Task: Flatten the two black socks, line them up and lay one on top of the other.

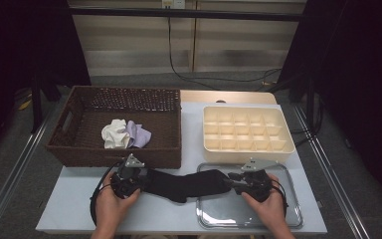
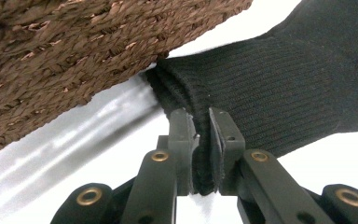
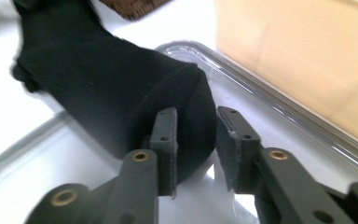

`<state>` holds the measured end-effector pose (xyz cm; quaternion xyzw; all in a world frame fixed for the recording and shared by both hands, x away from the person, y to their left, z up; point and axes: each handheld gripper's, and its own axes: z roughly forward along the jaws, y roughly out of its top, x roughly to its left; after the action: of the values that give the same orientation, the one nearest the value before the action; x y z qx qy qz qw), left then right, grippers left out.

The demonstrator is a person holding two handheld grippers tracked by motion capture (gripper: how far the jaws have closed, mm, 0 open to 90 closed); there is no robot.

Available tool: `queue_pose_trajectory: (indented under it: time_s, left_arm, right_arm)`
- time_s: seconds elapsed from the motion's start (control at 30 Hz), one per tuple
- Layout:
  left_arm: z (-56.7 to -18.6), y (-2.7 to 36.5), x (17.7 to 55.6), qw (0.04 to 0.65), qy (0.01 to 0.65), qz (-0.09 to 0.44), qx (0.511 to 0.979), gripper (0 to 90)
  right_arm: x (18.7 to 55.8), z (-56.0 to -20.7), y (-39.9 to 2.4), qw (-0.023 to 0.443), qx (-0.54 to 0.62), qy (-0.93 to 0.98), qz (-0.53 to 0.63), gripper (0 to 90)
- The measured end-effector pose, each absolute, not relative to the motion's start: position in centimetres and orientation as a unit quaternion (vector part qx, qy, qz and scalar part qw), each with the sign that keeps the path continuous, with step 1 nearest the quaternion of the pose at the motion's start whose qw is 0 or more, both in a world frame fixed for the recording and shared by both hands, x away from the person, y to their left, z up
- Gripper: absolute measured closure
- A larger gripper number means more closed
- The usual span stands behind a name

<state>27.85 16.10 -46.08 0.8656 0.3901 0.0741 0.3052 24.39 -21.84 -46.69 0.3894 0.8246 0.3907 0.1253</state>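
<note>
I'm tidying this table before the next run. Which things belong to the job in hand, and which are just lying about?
In the job: black sock, left tongs, right tongs, clear tray.

Lying about: wicker basket, pale cloths in it, cream divider box.

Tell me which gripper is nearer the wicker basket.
Left. The left gripper sits just below the wicker basket, right by its front wall; the right gripper is farther off, over the clear tray.
</note>
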Motion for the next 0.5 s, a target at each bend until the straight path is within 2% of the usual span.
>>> queue_pose_trajectory:
  time_s: [0.07,0.17,0.27,0.37,0.5]
  left_arm:
    - [-46.1,16.1,27.8,0.306,0.389,0.076,0.866,80.6]
    - [-46.1,16.2,27.8,0.306,0.388,0.075,0.866,80.6]
    - [-46.1,16.2,27.8,0.308,0.388,0.077,0.866,80.5]
    - [-46.1,16.1,27.7,0.308,0.388,0.078,0.865,80.4]
    - [-46.1,16.1,27.7,0.309,0.387,0.078,0.865,80.2]
  right_arm:
    - [24.7,-47.0,-21.5,0.116,0.391,0.826,0.390,68.2]
    - [25.2,-47.1,-21.6,0.134,0.397,0.830,0.368,74.3]
    - [25.5,-47.1,-22.8,0.133,0.418,0.816,0.377,74.2]
    - [25.2,-46.3,-23.2,0.142,0.420,0.808,0.388,70.5]
    - [24.7,-45.0,-22.0,0.136,0.409,0.802,0.413,56.3]
